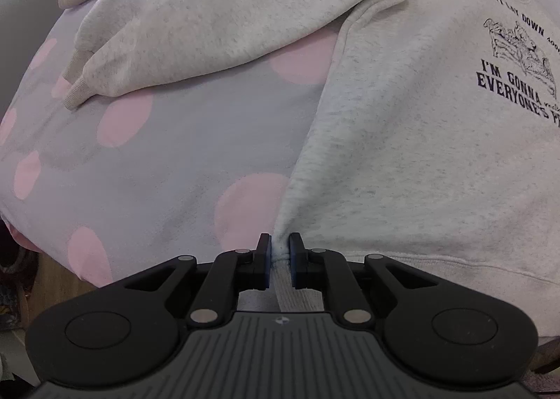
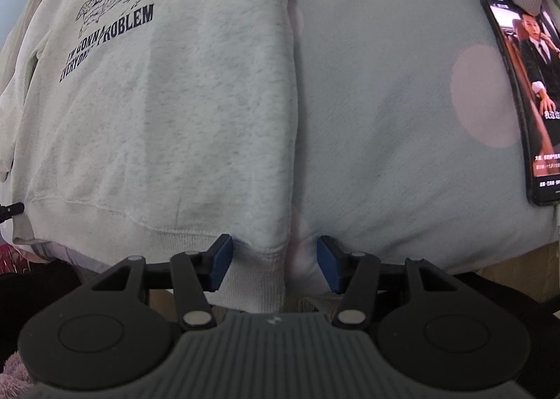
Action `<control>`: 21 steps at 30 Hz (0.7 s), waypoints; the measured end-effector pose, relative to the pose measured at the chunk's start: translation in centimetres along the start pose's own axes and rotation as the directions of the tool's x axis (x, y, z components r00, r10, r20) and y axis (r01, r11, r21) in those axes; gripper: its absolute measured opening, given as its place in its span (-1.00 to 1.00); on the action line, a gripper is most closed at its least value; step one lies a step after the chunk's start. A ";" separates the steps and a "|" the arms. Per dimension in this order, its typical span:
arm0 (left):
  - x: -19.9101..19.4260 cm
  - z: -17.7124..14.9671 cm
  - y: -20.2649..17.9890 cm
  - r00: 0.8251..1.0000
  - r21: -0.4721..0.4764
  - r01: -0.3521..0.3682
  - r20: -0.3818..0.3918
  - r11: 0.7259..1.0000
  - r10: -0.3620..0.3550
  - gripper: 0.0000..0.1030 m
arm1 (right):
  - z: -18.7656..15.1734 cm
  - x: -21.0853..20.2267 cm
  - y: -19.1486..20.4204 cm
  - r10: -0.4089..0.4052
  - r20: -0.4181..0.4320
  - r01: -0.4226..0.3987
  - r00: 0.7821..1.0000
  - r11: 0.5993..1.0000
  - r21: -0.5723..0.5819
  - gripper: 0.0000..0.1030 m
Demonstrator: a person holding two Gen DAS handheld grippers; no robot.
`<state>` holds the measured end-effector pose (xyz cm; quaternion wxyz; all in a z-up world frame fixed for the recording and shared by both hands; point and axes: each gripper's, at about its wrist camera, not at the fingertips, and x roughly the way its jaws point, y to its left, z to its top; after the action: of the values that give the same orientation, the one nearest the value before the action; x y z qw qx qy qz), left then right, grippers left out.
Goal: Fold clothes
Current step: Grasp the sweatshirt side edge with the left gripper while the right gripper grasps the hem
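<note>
A heather-grey fleece sweatshirt [image 1: 402,139] lies flat on a pale bedspread [image 1: 168,160] dotted with pink circles. Its dark print reads "I'M GONNA" and "EVERYONE'S", with "PROBLEM" legible in the right wrist view; the top line is too curved to read surely. The left gripper [image 1: 280,253] is pinched on the ribbed hem corner. The right gripper [image 2: 274,264] stands spread, straddling the opposite hem corner. One sleeve [image 1: 196,24] lies bent, ribbed cuff down. A glossy phone [image 2: 525,97] rests nearby, screen lit.
</note>
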<state>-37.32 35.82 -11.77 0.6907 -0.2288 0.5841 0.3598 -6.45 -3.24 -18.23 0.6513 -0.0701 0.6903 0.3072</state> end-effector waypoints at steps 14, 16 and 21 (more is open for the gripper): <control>-3.0 0.6 -0.3 0.997 -0.016 0.067 0.028 0.998 -0.066 -0.86 | -0.4 -3.0 0.7 0.080 0.070 -0.083 0.994 0.996 0.030 -0.81; -5.1 0.5 0.4 0.985 -0.052 0.170 0.047 0.984 -0.167 -0.86 | 0.3 -5.4 1.7 0.084 0.123 -0.084 0.989 0.996 -0.002 -0.82; -10.2 0.6 1.9 0.900 -0.099 0.430 0.122 0.897 -0.418 -0.86 | 0.9 -13.9 1.9 0.059 0.251 -0.047 0.966 0.998 -0.052 -0.83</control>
<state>-38.96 35.11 -1.58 0.7645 -0.3751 0.4624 0.2469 -4.68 -5.43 -4.46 0.7236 -0.0269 0.5964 0.3465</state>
